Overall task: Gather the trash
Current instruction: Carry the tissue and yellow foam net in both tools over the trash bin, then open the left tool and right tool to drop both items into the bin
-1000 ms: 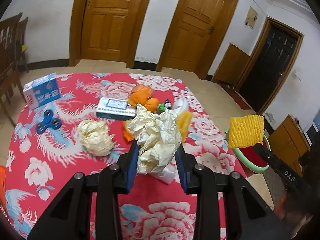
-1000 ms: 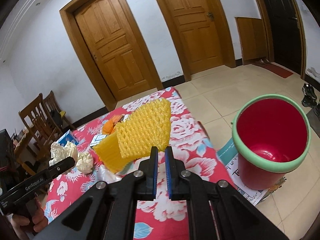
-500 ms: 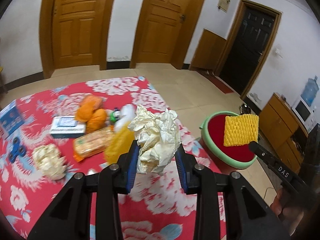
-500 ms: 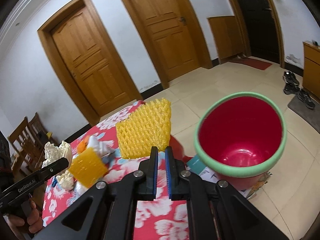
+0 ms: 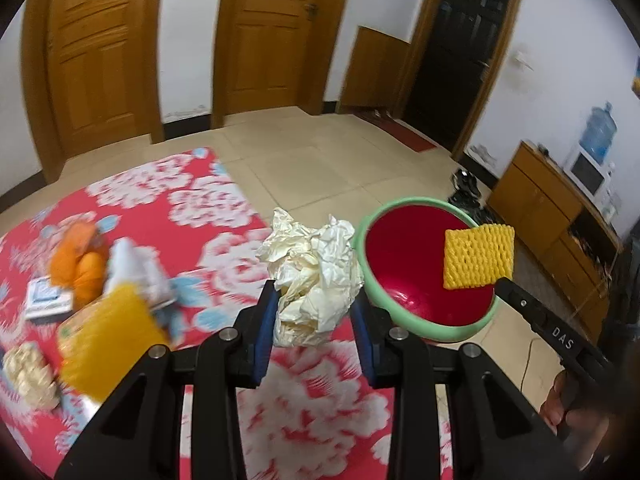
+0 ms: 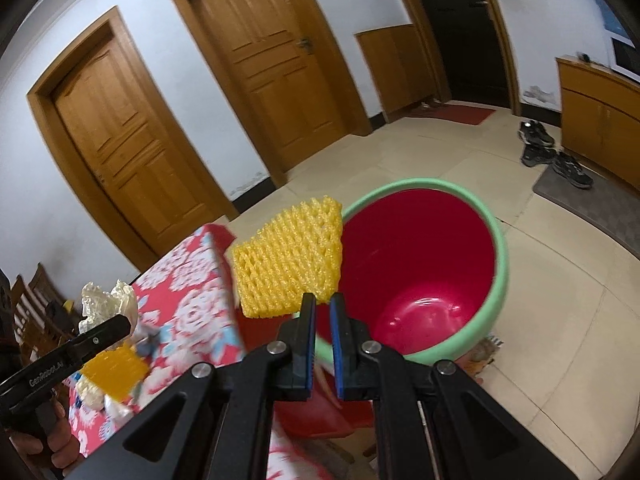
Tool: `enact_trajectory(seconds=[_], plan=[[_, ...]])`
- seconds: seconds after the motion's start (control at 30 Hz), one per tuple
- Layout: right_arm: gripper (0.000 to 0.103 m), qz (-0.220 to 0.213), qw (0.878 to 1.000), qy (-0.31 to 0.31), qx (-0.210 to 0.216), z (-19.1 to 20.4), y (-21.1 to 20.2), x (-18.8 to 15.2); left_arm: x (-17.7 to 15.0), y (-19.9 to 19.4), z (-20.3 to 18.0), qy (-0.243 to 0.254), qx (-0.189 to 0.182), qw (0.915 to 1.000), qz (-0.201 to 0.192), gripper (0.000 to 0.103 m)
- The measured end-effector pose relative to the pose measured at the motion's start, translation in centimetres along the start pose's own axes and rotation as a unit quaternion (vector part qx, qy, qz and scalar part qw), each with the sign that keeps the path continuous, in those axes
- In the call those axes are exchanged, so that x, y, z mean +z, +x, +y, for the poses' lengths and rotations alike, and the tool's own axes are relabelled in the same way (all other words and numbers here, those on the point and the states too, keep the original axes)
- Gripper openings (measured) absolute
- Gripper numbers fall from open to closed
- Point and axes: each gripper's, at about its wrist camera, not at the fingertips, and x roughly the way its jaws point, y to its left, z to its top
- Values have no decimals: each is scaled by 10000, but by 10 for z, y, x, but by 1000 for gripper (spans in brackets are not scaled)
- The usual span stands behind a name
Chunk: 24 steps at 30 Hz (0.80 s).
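Wooden doors (image 5: 260, 36) back a floral-clothed bench (image 5: 224, 216) beside a red bucket (image 6: 416, 272). Left hand-held gripper (image 5: 314, 312) clamps crumpled paper (image 5: 312, 276) above the bench edge; right hand-held gripper (image 6: 322, 312), nearly closed, pinches yellow foam netting (image 6: 288, 266) over the bucket rim.

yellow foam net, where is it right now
The yellow foam net is pinched at its lower edge in the right gripper, held in the air by the rim of the red bin, just past the table edge.
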Motion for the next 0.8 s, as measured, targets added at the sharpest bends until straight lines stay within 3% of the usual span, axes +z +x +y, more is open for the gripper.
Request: enact_trajectory(seconds=[0.4, 0.8], plan=[[10, 38, 9974, 311, -644, -57, 20, 13, 14, 69, -72, 726, -467, 9951, 478, 35], [13, 71, 9947, 498, -900, -81, 32, 19, 14, 125, -107, 1022, -741, 9876, 936, 35]])
